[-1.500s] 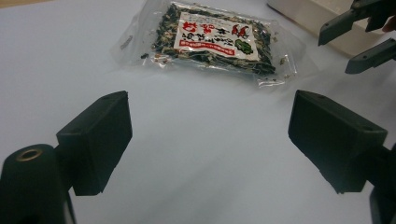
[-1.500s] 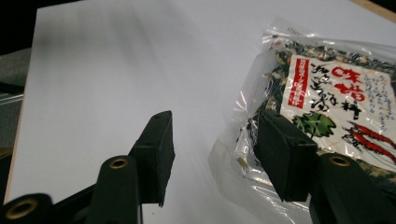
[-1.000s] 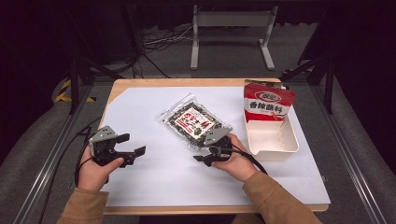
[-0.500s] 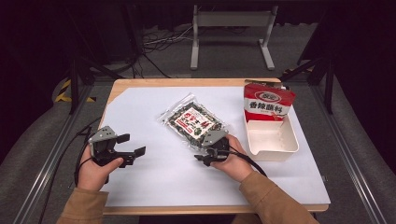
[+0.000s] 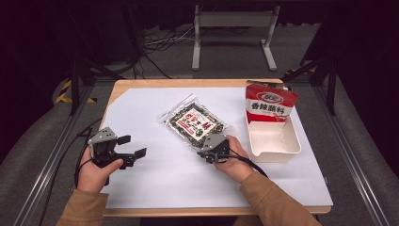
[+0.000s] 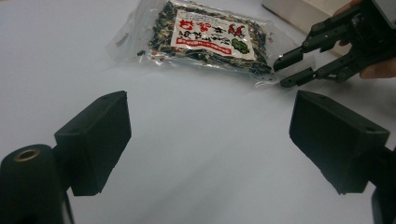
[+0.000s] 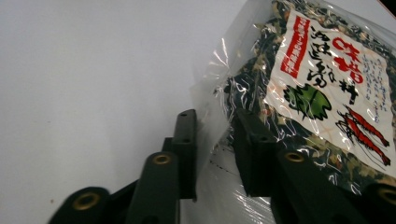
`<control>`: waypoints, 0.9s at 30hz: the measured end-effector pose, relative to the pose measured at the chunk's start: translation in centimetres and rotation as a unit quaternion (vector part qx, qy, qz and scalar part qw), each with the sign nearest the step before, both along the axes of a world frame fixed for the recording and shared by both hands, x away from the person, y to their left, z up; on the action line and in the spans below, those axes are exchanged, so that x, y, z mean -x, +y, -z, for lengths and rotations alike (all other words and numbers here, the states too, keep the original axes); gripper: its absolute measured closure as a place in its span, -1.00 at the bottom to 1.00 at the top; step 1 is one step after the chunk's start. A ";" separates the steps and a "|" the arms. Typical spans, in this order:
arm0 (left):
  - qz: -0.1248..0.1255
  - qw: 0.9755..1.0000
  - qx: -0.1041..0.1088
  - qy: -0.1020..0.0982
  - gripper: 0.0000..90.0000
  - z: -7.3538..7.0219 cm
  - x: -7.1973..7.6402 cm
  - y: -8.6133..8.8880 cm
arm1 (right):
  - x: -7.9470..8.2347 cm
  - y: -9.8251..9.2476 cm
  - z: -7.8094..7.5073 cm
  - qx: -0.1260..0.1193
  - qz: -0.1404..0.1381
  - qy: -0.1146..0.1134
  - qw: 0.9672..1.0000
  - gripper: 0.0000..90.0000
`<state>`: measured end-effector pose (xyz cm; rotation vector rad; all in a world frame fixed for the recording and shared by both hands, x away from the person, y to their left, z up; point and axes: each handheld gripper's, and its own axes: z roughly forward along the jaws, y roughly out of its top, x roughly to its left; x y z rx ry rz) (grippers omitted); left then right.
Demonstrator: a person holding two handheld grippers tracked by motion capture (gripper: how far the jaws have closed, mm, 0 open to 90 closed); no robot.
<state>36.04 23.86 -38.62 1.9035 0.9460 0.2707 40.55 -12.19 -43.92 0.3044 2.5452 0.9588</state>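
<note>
The left gripper point(image 5: 131, 147) is hovering over the desk point(image 5: 155, 188) with its fingers point(image 6: 95, 140) spread wide and gripping nothing. The right gripper point(image 7: 212, 149) has just been closing; its fingers point(image 7: 187, 149) are standing narrowly apart around the clear corner of the seaweed packet point(image 7: 322, 93), whose bulk is lying beyond them. Farther off, a white tray point(image 5: 275, 153) is holding a red bag point(image 5: 269, 103).

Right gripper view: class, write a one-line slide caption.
Black right gripper closing its jaws around the edge of a clear plastic packet of dark dried seaweed on a white table.
</note>
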 end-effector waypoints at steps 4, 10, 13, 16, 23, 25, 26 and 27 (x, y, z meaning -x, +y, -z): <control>0.000 1.000 0.001 0.001 -0.70 0.0 0.0 0.0 | 0.2 0.2 -0.3 0.008 -0.014 -0.011 1.000 0.75; 0.001 1.000 0.001 -0.001 -0.70 0.0 0.0 0.0 | 0.2 0.0 -0.7 0.004 -0.019 -0.015 1.000 0.88; 0.000 1.000 0.003 0.001 -0.70 0.0 0.0 0.0 | 0.3 -0.3 -1.4 -0.014 -0.019 -0.018 1.000 0.92; 0.000 1.000 0.003 0.000 -0.70 0.0 0.0 0.0 | 0.4 -0.5 -2.1 -0.028 -0.018 -0.021 0.999 0.94; 0.002 1.000 0.004 0.000 -0.70 -0.1 0.0 0.1 | 0.5 -1.4 -5.1 -0.062 -0.015 -0.044 0.997 0.95; 0.002 1.000 0.004 -0.001 -0.70 -0.1 0.0 0.1 | 0.6 -1.9 -6.7 -0.075 -0.012 -0.053 0.996 0.95; 0.002 1.000 0.005 0.000 -0.70 -0.1 0.0 0.1 | 0.6 -1.9 -6.7 -0.075 -0.012 -0.053 0.996 0.95; 0.002 1.000 0.004 -0.001 -0.70 -0.1 0.0 0.1 | 0.6 -2.1 -7.2 -0.079 -0.012 -0.054 0.995 0.96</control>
